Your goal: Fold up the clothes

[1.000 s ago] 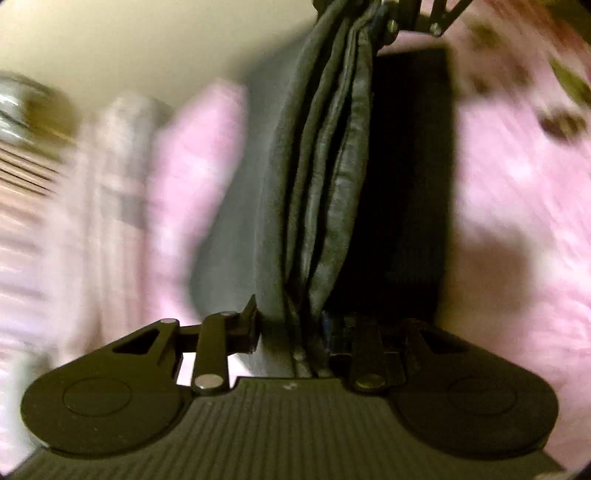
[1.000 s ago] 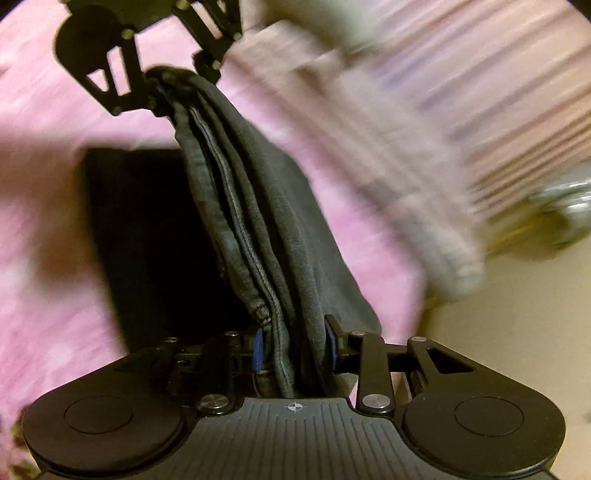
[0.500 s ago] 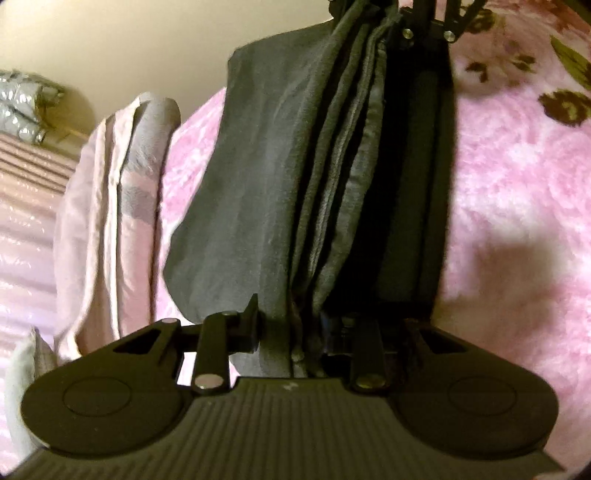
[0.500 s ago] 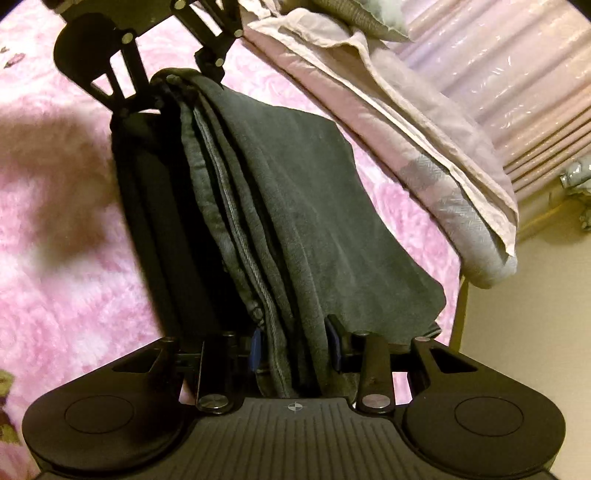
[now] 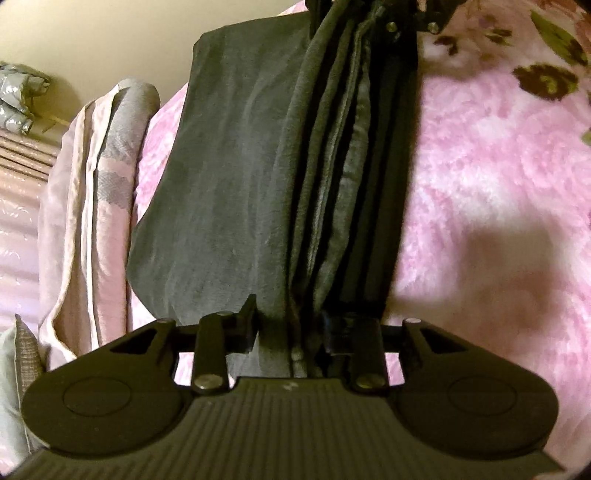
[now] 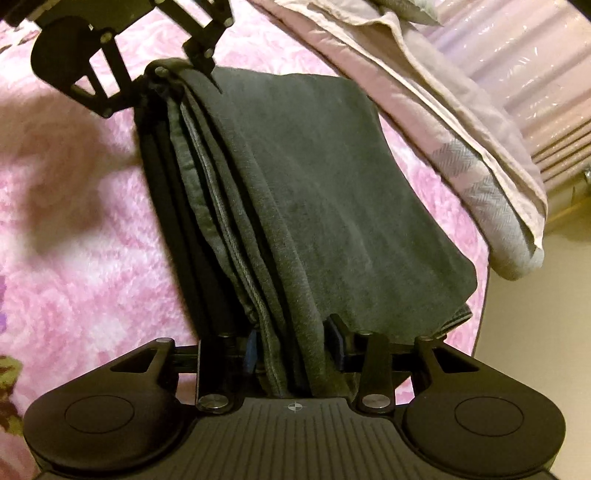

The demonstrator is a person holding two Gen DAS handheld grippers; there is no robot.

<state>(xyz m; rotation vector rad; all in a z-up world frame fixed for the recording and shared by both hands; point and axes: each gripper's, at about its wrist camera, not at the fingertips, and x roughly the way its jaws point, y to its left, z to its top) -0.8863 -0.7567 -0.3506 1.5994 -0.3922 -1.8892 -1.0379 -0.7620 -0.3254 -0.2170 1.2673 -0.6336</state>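
Note:
A dark grey folded garment (image 5: 236, 177) with several layered edges stretches between my two grippers over a pink fluffy bedspread (image 5: 480, 155). My left gripper (image 5: 291, 325) is shut on one end of the garment. My right gripper (image 6: 295, 347) is shut on the other end of the garment (image 6: 314, 177). Each gripper shows at the top of the other's view: the right gripper (image 5: 391, 18) and the left gripper (image 6: 177, 70). The wide part of the cloth hangs toward the bed's edge.
A folded pink and grey quilt (image 5: 92, 192) lies along the bed's side and shows in the right wrist view (image 6: 461, 122) too. A pink striped wall or curtain (image 6: 524, 66) and a beige floor (image 6: 535, 314) lie beyond the bed's edge. The bedspread has a floral print (image 5: 543, 77).
Both grippers have swung with the garment held between them; the blur has settled. The garment now hangs lower and spreads wider over the bedspread near the quilt.

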